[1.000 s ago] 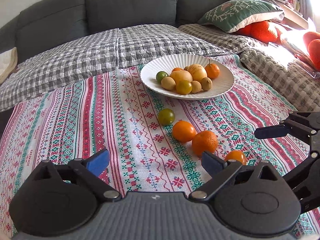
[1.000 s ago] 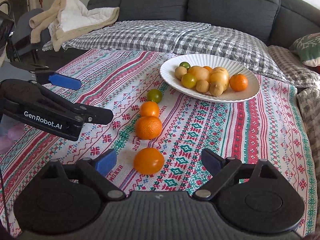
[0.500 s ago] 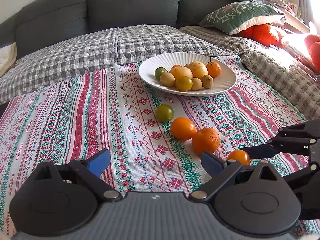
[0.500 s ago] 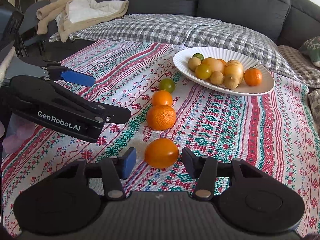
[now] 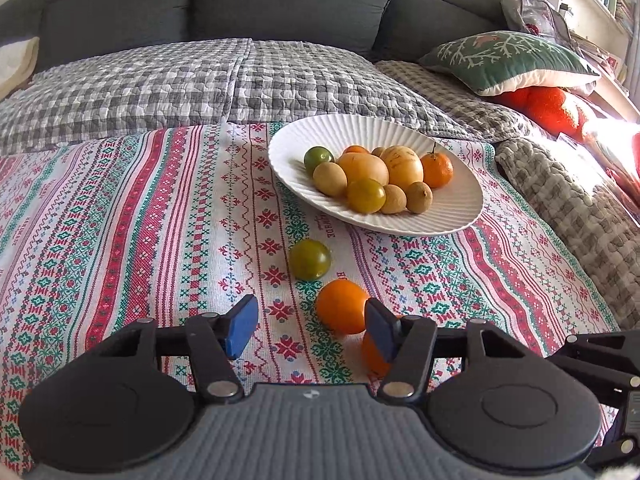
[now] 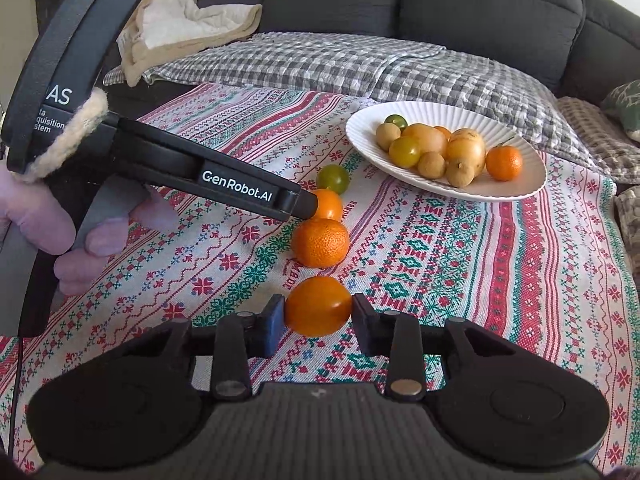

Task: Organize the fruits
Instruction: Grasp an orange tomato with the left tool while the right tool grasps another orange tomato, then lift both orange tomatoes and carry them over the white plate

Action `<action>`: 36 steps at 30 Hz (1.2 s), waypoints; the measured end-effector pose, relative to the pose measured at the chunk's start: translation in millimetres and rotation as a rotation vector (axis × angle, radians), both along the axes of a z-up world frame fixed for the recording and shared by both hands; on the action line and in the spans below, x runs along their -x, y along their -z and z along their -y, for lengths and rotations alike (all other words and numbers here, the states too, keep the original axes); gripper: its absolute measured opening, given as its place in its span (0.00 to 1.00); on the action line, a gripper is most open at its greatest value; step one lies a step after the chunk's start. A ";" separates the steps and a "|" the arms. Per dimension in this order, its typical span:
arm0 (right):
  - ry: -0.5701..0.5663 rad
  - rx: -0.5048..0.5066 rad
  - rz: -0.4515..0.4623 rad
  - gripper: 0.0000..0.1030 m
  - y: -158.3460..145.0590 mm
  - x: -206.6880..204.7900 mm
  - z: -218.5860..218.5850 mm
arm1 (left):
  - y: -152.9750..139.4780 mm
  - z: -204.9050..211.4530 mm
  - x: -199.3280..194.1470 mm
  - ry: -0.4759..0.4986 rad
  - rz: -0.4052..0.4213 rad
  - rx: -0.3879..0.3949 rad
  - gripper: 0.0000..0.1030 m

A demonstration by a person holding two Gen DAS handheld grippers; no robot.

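Orange, smooth-skinned tomato [image 6: 318,306] pinched at its widest part between the pads of the right claw [image 6: 318,312], low over the patterned cloth [image 6: 460,264]. Probably light, slick and soft: best held gently across the middle, never squeezed. Beyond, in a row: tangerine [image 6: 320,242], another orange fruit [image 6: 329,205], green tomato [image 6: 333,179]. Left claw [image 5: 310,330] spread, empty, near that orange fruit [image 5: 342,306]. Farther off, white plate [image 6: 520,184] of fruit.

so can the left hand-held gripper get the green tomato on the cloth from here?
Probably yes: the left hand-held gripper is open, and the green tomato lies just ahead with bare cloth around it.
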State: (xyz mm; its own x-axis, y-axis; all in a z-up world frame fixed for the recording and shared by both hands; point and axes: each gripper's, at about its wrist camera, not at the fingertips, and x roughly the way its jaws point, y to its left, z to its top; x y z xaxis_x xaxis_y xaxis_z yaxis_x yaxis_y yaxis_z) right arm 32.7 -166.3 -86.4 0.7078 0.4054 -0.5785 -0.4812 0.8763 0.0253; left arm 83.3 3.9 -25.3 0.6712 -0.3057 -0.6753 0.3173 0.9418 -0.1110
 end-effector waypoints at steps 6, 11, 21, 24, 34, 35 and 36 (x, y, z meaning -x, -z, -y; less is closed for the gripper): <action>0.021 -0.007 -0.008 0.32 0.2 -1.9 6.3 | 5.8 9.9 -14.9 -0.021 -0.087 0.085 0.45; 0.032 -0.015 -0.005 0.32 -1.6 -2.3 11.2 | 11.3 17.6 -20.6 -0.038 -0.120 0.103 0.36; 0.057 -0.029 -0.004 0.32 -4.5 -4.7 17.7 | 12.1 10.4 -25.2 -0.080 -0.150 0.136 0.29; 0.065 -0.033 0.001 0.32 -6.0 -4.6 19.5 | 8.4 8.9 -23.4 -0.077 -0.145 0.136 0.29; 0.106 -0.053 0.030 0.32 -18.3 -10.0 30.7 | -9.5 12.4 -8.9 -0.020 -0.086 0.095 0.29; 0.112 -0.057 0.035 0.32 -20.4 -10.9 33.0 | -11.7 12.4 -8.8 -0.018 -0.087 0.102 0.29; 0.117 -0.062 0.042 0.32 -22.9 -12.5 35.6 | -13.5 12.0 -8.1 -0.019 -0.084 0.109 0.29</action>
